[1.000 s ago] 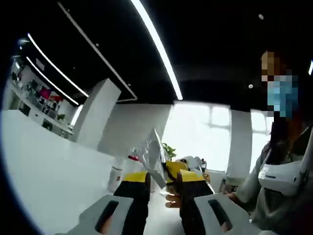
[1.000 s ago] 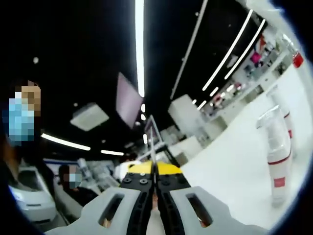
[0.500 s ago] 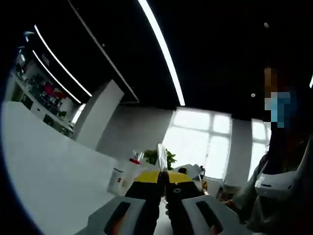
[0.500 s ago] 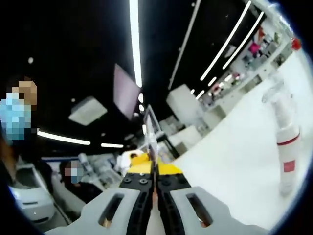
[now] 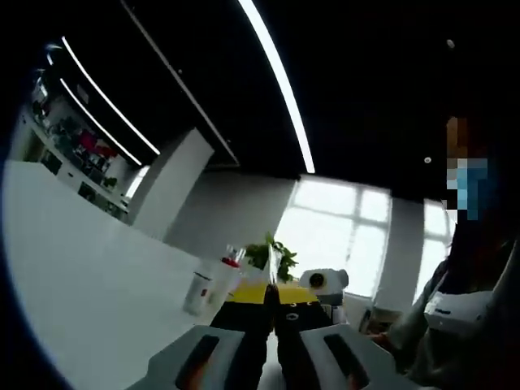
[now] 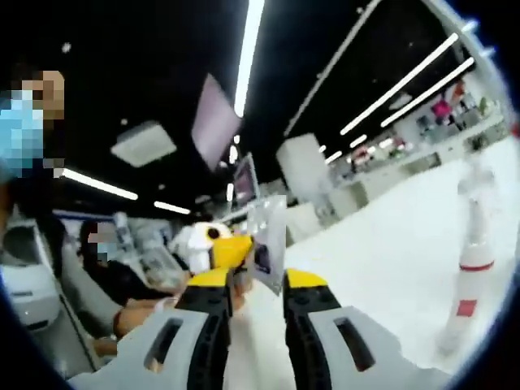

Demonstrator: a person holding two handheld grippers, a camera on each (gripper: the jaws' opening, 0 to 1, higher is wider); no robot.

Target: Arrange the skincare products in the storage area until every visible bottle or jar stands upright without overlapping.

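White table (image 6: 390, 244), bottle (image 6: 470, 260) near edge

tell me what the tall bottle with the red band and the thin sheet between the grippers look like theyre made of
The tall bottle looks like glossy white plastic with a clear cap: smooth sheen, red band and printed red patch. The thin sheet seems to be clear or silvery plastic film, perhaps a sachet: flat, translucent, with dark print. In the left gripper view it shows only as a thin edge.
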